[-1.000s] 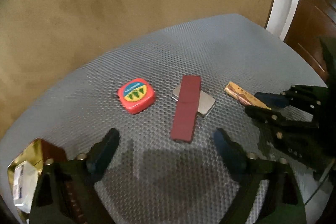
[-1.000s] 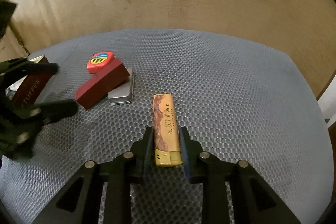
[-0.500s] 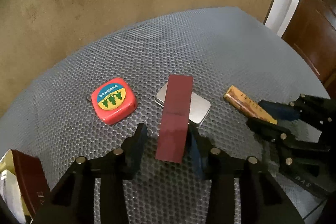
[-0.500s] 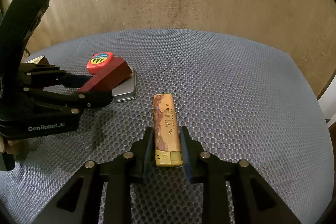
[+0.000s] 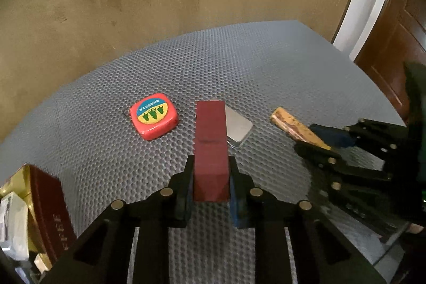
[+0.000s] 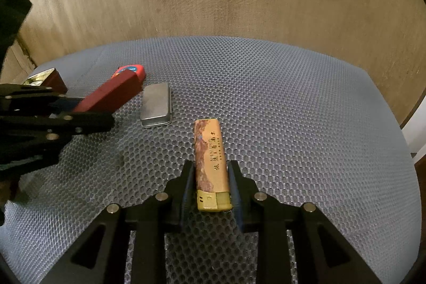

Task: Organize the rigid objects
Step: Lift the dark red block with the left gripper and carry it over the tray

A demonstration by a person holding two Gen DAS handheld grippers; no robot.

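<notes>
From the left wrist camera, the left gripper (image 5: 210, 185) has just been closing and is now clamped on the near end of a dark red block (image 5: 211, 148), which runs straight away from the camera between the two fingers. The block's far end reaches over a flat silver tin (image 5: 238, 128) lying on the grey honeycomb-mesh surface (image 5: 239, 65); whether block and tin touch cannot be told from here. A red tape measure (image 5: 154, 115) lies flat just left of the block. At the lower left edge sits a gold and maroon box (image 5: 40, 206), partly cut off. To the right, the right gripper (image 5: 319, 141) grips a tan lighter (image 5: 295, 128).

From the right wrist camera, the right gripper (image 6: 210, 189) is shut on the lighter (image 6: 211, 159), its pads pressing the sides near the yellow-capped end, the body pointing away along the fingers. The silver tin (image 6: 156, 108) lies on the surface (image 6: 293, 103) to the upper left, apart from the lighter. Beyond it the left gripper (image 6: 80, 111) holds the red block (image 6: 111, 95) tilted up, with the tape measure (image 6: 133, 70) behind its far end.
</notes>
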